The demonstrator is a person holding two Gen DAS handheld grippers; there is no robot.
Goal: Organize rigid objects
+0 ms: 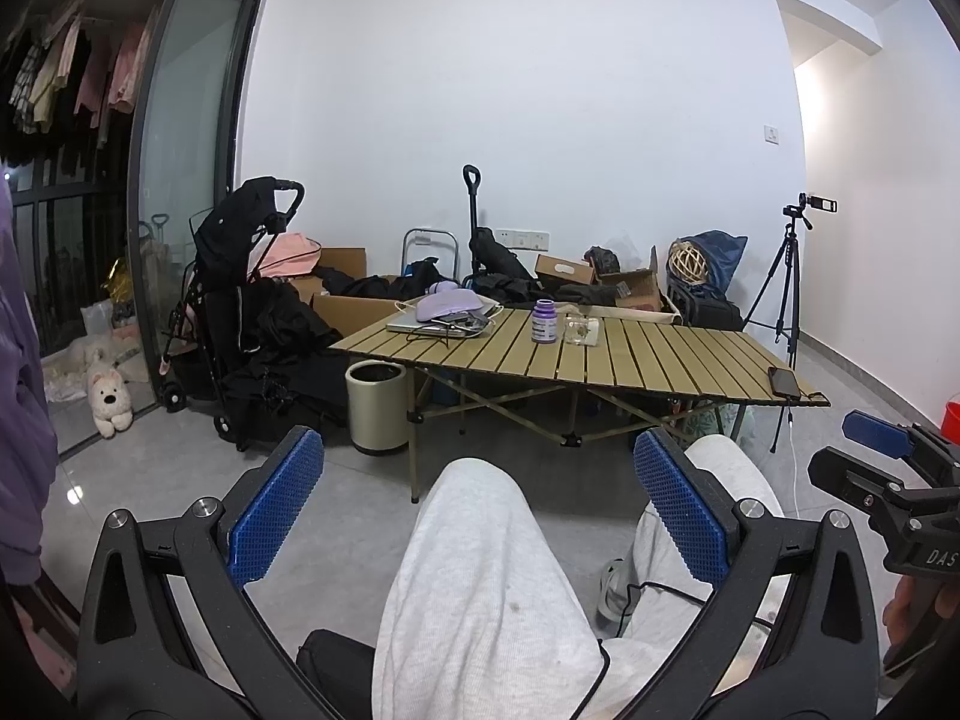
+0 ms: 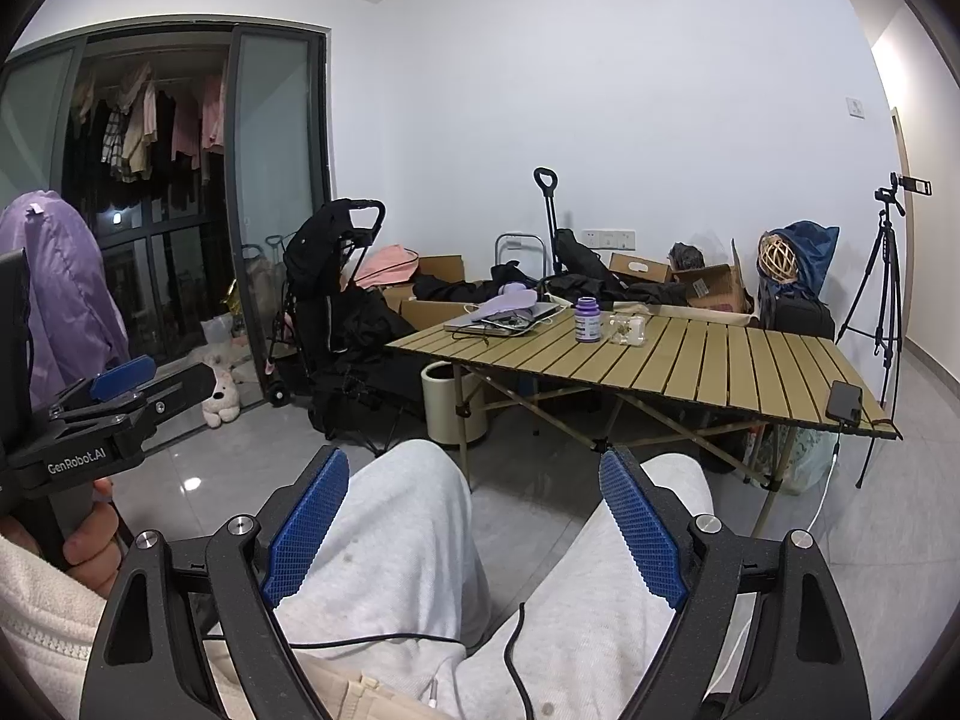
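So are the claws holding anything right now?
No, nothing. The left claw and right claw are both wide open over the person's knees, far from the purple bottle on the table.

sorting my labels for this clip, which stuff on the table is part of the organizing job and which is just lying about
Likely the job (a judgement):
purple bottle
clear container
left gripper, open
right gripper, open

Just lying about:
laptop under a lilac item
phone at the table edge
bin
stroller
tripod
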